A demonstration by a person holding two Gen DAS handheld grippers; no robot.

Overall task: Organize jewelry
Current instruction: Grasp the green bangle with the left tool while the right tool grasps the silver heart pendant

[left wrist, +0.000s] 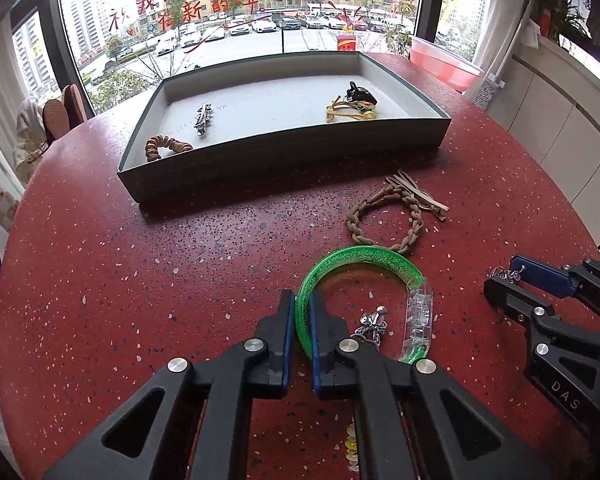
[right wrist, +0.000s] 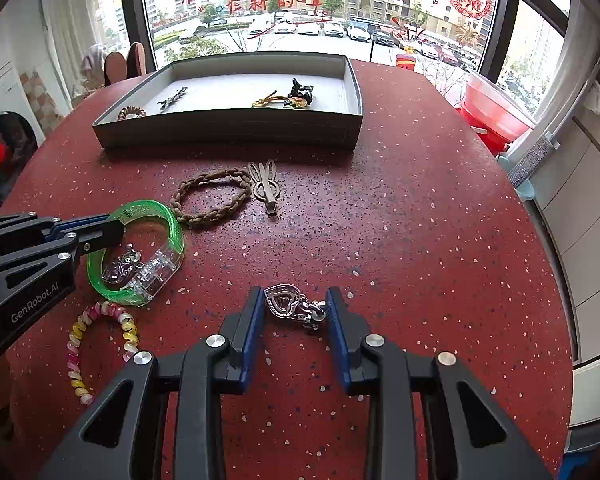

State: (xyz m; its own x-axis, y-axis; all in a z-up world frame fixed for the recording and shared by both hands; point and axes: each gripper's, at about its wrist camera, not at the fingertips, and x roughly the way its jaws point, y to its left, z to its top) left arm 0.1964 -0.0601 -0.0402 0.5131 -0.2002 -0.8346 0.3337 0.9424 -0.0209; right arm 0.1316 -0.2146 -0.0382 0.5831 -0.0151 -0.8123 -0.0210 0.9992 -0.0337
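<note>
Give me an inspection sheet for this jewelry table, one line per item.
Surface: red speckled table, round-edged.
Job's things: tray holds a bead bracelet, metal clip, yellow tie and black claw clip. On the table: braided bracelet, beige clip, green bangle, spiral tie, heart pendant.
Clutter: nothing seen.
Grippers: left gripper shut on the bangle's rim; right gripper open, fingers either side of the pendant.
Cables: nothing seen.
Surroundings: window with red lettering, car park outside, red basin.

The left gripper (left wrist: 300, 312) jaws clamp the green bangle (left wrist: 360, 258) (braided bracelet (left wrist: 384, 220) just beyond).
</note>
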